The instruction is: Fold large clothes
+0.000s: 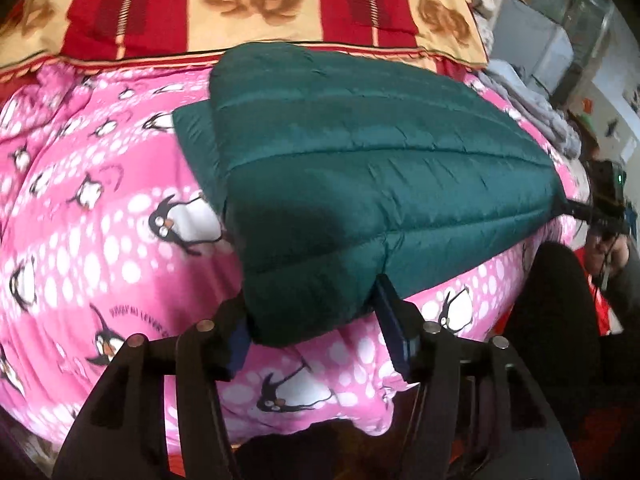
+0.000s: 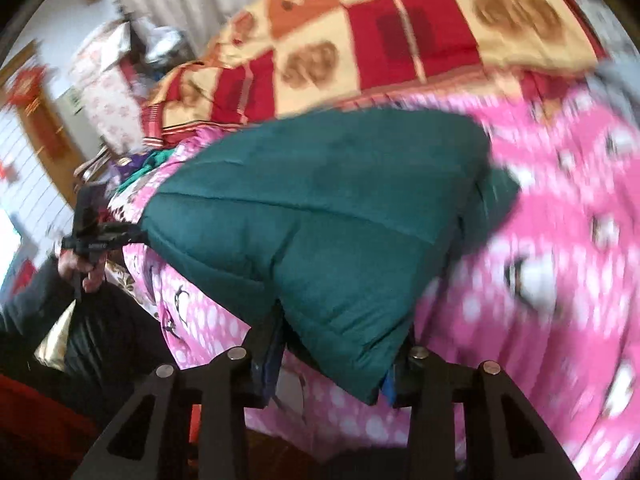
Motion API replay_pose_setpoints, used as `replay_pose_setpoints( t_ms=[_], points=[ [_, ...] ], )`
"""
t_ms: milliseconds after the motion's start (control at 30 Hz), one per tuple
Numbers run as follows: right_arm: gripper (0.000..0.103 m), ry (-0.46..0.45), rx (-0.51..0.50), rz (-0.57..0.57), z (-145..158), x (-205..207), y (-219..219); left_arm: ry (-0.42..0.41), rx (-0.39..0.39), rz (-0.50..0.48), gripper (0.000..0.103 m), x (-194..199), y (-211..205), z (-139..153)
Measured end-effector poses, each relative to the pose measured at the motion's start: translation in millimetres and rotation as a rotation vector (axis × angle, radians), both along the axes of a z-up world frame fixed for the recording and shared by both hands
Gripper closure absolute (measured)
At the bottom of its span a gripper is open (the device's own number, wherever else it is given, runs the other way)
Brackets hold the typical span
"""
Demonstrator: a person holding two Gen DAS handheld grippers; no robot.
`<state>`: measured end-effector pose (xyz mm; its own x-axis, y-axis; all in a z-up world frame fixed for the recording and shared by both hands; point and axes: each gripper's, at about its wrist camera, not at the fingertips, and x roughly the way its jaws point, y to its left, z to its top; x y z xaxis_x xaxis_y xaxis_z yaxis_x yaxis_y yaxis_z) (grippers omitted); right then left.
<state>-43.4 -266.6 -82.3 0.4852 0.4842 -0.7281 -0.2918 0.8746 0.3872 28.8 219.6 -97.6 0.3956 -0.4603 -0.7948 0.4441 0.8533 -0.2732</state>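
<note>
Left tongs (image 1: 316,320): clamped on near corner of green puffer jacket (image 1: 360,184)
Right tongs (image 2: 336,364): pinching the jacket's other near corner
Jacket: folded, lifted at its near edge over pink penguin blanket (image 1: 100,220) on a bed
Beyond: red and cream quilt (image 1: 240,12)
Picture: motion-blurred

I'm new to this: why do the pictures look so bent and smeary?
Left wrist view: fisheye bulges the pink penguin blanket, and the green jacket is fairly sharp. Right wrist view: motion blur smears the blanket, and black corners ring the picture.
</note>
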Motion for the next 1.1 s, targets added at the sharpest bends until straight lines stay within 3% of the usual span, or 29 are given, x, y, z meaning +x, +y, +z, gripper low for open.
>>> replay_pose_setpoints(
  t_ms=[133, 200, 233, 300, 433, 567, 667, 733, 833, 933, 1100],
  points=[
    [0.063, -0.019, 0.005, -0.092, 21, -10, -1, 0.020, -0.038, 0.088, 0.047, -7, 11, 14],
    [0.053, 0.010, 0.020, -0.159, 33, -14, -4, -0.009, -0.072, 0.140, 0.042, -23, 20, 33],
    [0.051, 0.019, 0.043, -0.200, 42, -20, -7, -0.020, -0.071, 0.170, 0.034, -31, 22, 42],
    [0.049, 0.005, 0.033, -0.252, 58, -33, -8, -0.032, -0.043, 0.216, 0.000, -45, 22, 55],
    [0.049, -0.019, -0.108, -0.299, 99, -66, 8, -0.064, 0.103, 0.252, 0.000, -84, -5, 86],
    [0.049, -0.044, -0.300, -0.243, 134, -101, 42, -0.124, 0.114, 0.231, 0.000, -123, -30, 117],
    [0.049, -0.085, -0.359, -0.217, 155, -129, 59, -0.156, 0.125, 0.216, 0.000, -142, -51, 132],
    [0.049, -0.128, -0.406, -0.221, 167, -147, 71, -0.141, 0.084, 0.219, 0.000, -145, -59, 133],
    [0.049, -0.159, -0.452, -0.230, 175, -160, 82, -0.086, 0.015, 0.236, 0.000, -143, -72, 132],
    [0.049, -0.191, -0.484, -0.237, 181, -169, 91, -0.095, 0.082, 0.270, 0.000, -148, -93, 137],
    [0.049, -0.207, -0.502, -0.243, 181, -173, 96, -0.102, 0.070, 0.275, 0.000, -151, -108, 142]
  ],
)
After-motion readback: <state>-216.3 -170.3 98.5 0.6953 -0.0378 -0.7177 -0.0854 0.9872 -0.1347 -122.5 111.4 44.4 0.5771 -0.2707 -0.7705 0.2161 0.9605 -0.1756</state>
